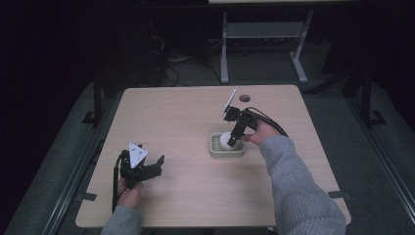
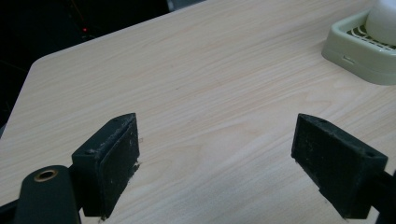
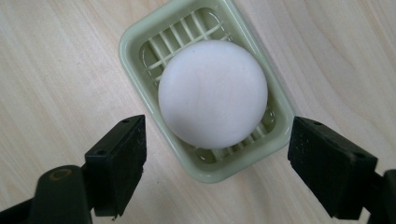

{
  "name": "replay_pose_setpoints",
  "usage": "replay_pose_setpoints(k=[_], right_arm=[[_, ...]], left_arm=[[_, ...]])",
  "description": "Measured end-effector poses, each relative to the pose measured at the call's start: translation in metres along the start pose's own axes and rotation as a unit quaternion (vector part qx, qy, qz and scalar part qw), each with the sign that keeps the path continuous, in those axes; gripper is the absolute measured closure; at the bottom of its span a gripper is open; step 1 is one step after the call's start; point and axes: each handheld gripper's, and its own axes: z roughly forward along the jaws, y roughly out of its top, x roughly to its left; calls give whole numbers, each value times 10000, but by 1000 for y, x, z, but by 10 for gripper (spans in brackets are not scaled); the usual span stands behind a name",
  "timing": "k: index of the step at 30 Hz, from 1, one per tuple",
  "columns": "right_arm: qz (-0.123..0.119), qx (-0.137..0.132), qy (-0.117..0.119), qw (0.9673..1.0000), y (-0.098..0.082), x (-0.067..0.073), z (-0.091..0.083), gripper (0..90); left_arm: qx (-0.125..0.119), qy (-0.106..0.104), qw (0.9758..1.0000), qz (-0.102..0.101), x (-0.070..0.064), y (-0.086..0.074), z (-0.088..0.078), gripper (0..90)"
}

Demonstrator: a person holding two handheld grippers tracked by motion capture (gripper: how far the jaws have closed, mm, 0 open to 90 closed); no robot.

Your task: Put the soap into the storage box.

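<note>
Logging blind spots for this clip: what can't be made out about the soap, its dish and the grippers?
- Soap underside and the dish floor beneath it: right gripper view, hidden by the soap itself.
- Dish's far side: left gripper view, cut off by the right edge.
- Right gripper height above the soap: high view, too small and dark.
- Left gripper jaw tips: high view, dim and small.

text: none readable | labels: none | brands: none | numbers: none | signs: none
</note>
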Motion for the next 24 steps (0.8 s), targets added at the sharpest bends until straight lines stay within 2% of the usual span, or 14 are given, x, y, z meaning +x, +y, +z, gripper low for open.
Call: replay_pose_setpoints(k=[13,24], right_arm=[[68,-186,79,9998,-18,2,-13,193],[124,-204,145,9996,-31,5,-14,193]], left_arm=[[-17,-4,10000,4,-1,0,0,148],[-22,-15,10000,18,-1,0,0,148]])
